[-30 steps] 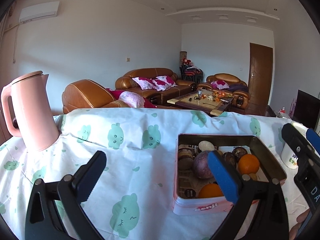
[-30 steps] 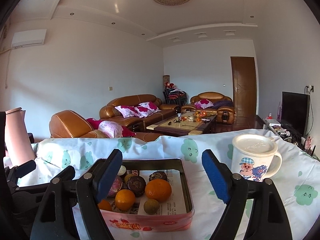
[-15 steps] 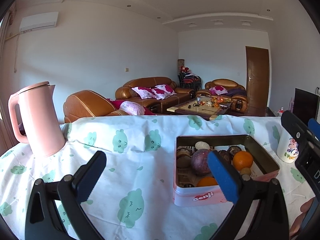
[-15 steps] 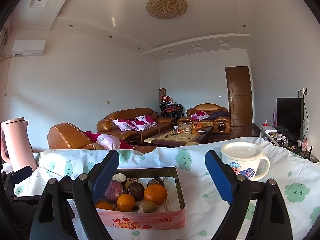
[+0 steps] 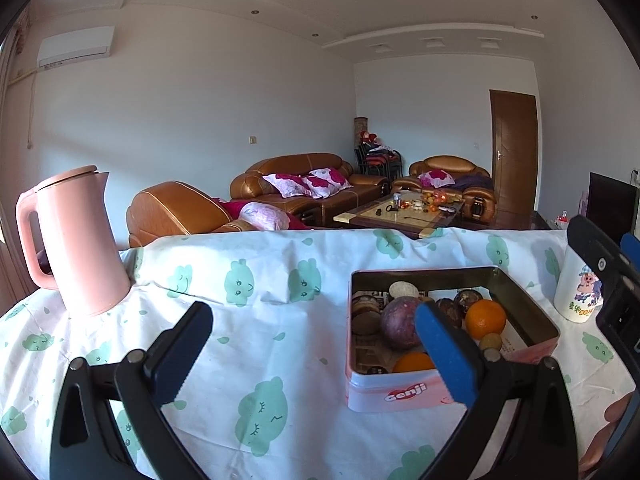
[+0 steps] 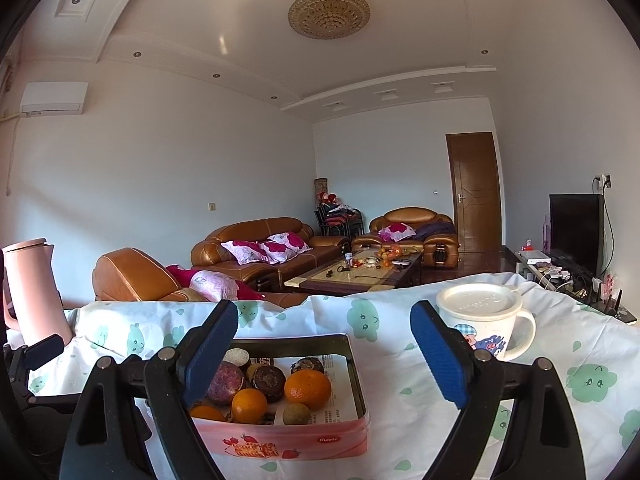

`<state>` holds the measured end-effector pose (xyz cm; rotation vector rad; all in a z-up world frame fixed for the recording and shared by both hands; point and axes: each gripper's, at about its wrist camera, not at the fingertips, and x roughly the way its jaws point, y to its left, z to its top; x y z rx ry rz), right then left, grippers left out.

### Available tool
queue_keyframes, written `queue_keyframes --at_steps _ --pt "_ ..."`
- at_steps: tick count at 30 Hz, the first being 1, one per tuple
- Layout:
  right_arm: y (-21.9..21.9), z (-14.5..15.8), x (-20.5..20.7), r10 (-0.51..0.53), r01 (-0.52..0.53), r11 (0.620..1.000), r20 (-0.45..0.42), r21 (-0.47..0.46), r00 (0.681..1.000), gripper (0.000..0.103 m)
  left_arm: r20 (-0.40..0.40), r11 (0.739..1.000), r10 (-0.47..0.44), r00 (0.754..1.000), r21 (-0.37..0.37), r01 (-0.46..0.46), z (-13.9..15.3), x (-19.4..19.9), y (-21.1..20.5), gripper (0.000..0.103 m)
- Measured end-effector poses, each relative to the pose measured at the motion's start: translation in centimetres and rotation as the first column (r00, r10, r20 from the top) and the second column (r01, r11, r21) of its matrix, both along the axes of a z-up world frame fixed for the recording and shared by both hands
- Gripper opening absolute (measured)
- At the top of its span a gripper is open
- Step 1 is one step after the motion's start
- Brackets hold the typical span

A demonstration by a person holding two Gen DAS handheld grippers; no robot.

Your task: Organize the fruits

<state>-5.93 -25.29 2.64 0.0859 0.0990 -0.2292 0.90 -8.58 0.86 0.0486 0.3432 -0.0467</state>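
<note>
Nearest, two hand-held tools hang above the worktop (image 5: 280,344), which is draped in a white cloth printed with green cloud faces. The left tool (image 5: 314,346) and the right tool (image 6: 324,344) both have their blue-padded jaws spread wide and hold nothing. Over the last second both have lifted and tipped back, so the cameras now take in more ceiling and the tin looks smaller and lower. That reads as pulling away, not reaching in. Just beyond them sits the pink tin (image 6: 280,442), open, right of centre on the worktop, holding the fruits: an orange (image 6: 307,389), a second orange (image 6: 249,405), a purple fruit (image 5: 400,322) and several dark brown ones. All visible fruit is inside the tin, so the sorting looks largely done. Farther right stands a lidded cartoon mug (image 6: 484,322); far left, a pink kettle (image 5: 76,240).
</note>
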Motion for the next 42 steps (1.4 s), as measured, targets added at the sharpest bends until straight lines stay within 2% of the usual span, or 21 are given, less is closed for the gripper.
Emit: queue_keyframes --at_steps 42 --pt "0.39 0.03 0.0 -0.001 0.001 1.0 0.002 -0.008 1.0 0.09 -0.002 1.0 0.01 1.0 0.006 -0.01 0.04 -0.08 0.26 0.103"
